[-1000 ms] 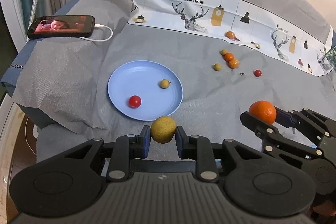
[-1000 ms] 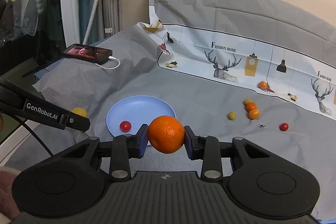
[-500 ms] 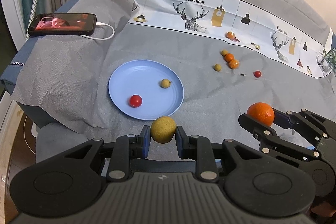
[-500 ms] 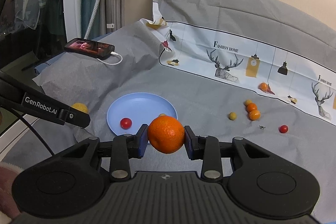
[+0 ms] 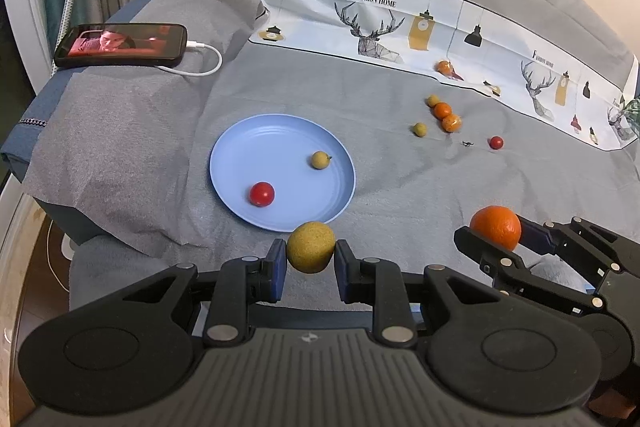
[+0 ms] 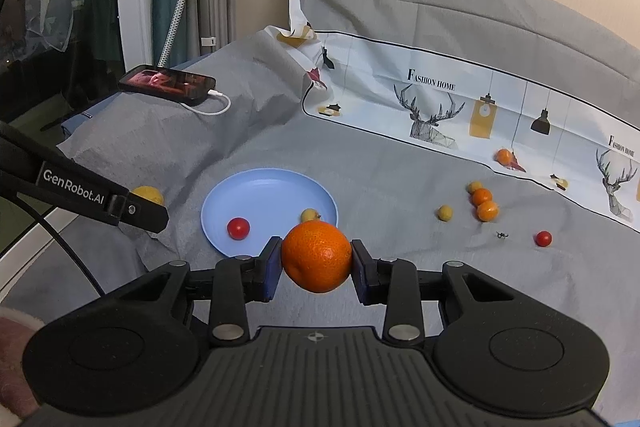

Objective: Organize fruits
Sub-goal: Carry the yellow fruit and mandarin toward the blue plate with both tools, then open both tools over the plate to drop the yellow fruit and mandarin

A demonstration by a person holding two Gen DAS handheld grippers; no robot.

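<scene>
A phone (image 5: 120,45) lies far left on the grey cloth (image 5: 120,155). The blue plate (image 5: 240,147) carries a cherry tomato (image 5: 262,193) and a small yellow-green fruit (image 5: 319,159). Just before its near rim, the left tongs (image 5: 311,254) grip a larger yellow-green fruit (image 5: 311,247). Further right, the right tongs (image 6: 316,261) clamp an orange (image 6: 316,255).

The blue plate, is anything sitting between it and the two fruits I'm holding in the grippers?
Nothing visible blocks either path. The left gripper holds a yellow-green fruit just short of the blue plate; the right gripper holds an orange, with only bare grey cloth between. A cherry tomato and small yellowish fruit already lie on the plate.
</scene>
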